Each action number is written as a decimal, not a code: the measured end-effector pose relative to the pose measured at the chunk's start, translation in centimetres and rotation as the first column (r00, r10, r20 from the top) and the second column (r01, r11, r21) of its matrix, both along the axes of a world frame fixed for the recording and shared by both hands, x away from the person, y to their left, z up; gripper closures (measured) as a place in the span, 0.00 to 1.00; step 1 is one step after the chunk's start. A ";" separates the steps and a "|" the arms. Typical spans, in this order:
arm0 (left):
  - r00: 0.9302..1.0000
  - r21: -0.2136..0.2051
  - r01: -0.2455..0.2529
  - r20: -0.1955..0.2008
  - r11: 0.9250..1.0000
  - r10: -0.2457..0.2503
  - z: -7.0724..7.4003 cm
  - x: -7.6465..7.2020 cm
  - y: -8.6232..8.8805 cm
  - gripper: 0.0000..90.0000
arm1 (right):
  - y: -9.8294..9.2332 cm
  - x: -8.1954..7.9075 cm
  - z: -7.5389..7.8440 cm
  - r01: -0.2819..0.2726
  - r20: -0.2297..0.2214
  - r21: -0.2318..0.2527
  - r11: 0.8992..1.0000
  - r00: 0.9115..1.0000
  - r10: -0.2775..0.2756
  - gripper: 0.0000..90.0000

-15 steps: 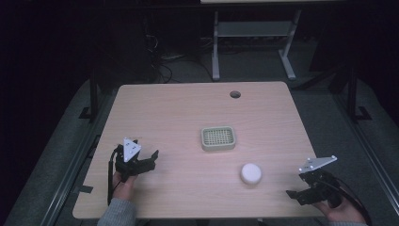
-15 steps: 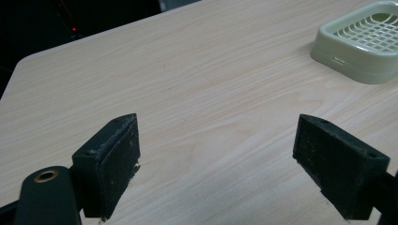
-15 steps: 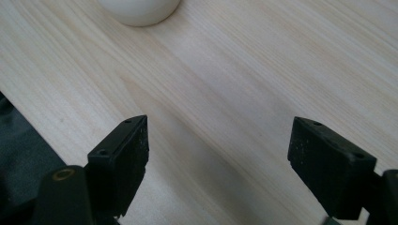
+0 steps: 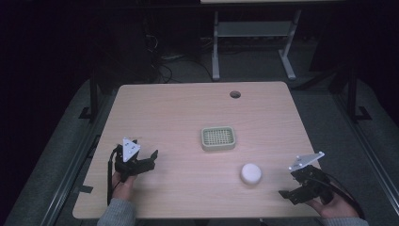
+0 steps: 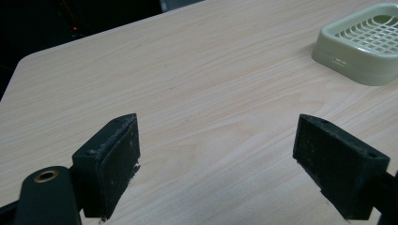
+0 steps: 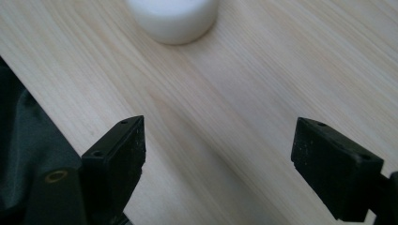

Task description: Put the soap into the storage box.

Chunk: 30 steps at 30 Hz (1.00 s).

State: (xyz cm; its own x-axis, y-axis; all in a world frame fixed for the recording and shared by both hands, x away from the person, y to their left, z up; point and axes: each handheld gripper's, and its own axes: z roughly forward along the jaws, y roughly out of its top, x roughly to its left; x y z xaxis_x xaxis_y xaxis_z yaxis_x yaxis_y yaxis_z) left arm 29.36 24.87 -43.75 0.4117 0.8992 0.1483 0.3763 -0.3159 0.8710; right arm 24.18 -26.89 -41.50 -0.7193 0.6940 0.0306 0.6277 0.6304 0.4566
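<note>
Right gripper lining up on the white puck, nothing grabbed yet

Right gripper [image 4: 288,194] is sitting near the table's [image 4: 188,117] front right corner with jaws spread wide and empty, and the white puck [image 4: 251,173] is lying just ahead of it, close to the green slotted tray [image 4: 218,138] but apart from it. Left gripper [image 4: 149,160] is also gaping wide over bare wood. I'm thinking the trick here is centering the puck between both jaws, staying low, then squeezing evenly so it isn't skidding away.
</note>
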 end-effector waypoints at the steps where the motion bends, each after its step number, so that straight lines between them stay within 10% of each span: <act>1: 1.000 0.000 0.002 0.000 1.000 -0.002 0.0 0.0 0.0 0.16 | 0.3 0.1 0.1 -0.002 0.001 -0.003 1.000 1.000 0.002 0.19; 30: 1.000 0.003 0.002 0.003 1.000 -0.002 0.0 0.0 -0.1 0.16 | 5.9 3.3 1.5 -0.140 -0.026 -0.044 0.989 0.990 0.139 0.18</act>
